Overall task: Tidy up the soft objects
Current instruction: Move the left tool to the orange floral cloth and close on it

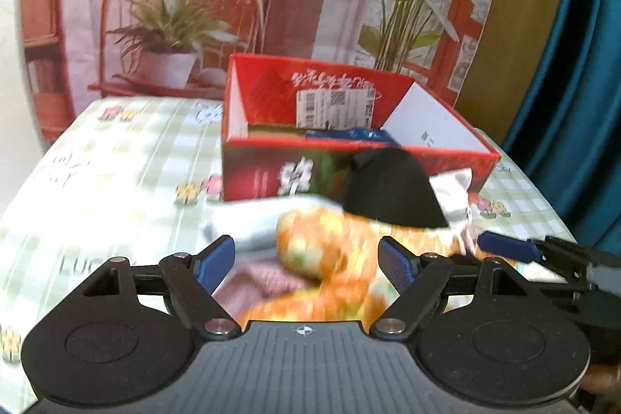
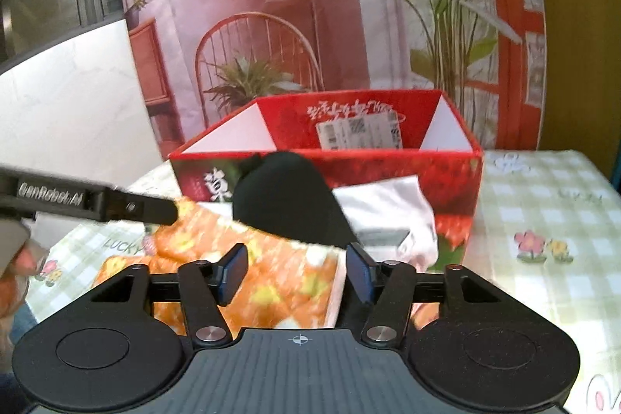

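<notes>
Ahead, my left claw [image 1: 306, 264] is spread wide and my right claw [image 2: 297, 272] half-spread, neither grasping anything; both angle down over a crumpled orange floral cloth [image 2: 271, 282], a rounded black fabric piece [image 2: 287, 196] and white cloth [image 2: 388, 204], piled against the glossy red cardboard box [image 1: 271, 177] on the green-checked tabletop [image 1: 116, 181].

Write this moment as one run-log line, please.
left gripper: open | right gripper: open | orange cloth: on table | red box: behind
</notes>
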The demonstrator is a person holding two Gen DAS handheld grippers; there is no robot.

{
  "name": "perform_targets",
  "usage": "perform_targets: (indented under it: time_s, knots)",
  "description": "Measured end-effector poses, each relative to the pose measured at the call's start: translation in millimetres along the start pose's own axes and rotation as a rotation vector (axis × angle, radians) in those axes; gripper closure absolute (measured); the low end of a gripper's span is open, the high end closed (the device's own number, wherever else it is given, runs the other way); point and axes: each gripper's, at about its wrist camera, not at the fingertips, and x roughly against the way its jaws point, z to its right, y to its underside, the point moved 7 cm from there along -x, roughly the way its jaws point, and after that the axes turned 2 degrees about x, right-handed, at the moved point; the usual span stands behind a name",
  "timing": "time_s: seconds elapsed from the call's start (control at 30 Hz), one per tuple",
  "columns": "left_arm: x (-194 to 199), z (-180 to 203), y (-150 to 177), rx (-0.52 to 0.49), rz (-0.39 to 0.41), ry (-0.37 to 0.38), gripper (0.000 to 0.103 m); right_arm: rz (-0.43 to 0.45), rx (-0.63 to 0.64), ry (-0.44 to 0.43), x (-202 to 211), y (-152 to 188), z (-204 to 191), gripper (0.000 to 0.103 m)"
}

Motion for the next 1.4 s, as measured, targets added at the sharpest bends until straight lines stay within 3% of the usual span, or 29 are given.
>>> perform_targets:
  time_s: [0.13,0.23,0.47,0.57,0.87,1.07,1.23,1.4]
  knots:
    - [7,-2,14,0.002,-0.003,-0.012,0.020,-0.019,0.023,0.007,0,8,-5,0.044]
    - [2,-4,22,0.017,-0.026,-0.001,0.018,-0.036,0.008,0.015,-2,14,-5,0.032]
    - [-15,-6,44,-0.009,-0.096,-0.036,0.017,-0.099,0.011,0.030,-13,30,-2,0.016]
    - [-15,-11,44,0.014,-0.100,-0.030,0.017,-0.107,0.027,0.023,-16,34,-5,0.013]
    - [-18,-15,46,0.063,-0.110,0.002,0.019,-0.101,0.061,-0.001,-18,35,-10,0.013]
    - [-20,-13,47,0.108,-0.115,0.038,0.027,-0.115,0.070,-0.030,-18,37,-16,0.013]
    - [-18,-10,47,0.102,-0.107,0.048,0.031,-0.128,0.021,-0.050,-18,39,-14,0.013]
    - [-18,-12,47,0.111,-0.104,0.050,0.031,-0.102,-0.048,-0.101,-7,31,-16,0.021]
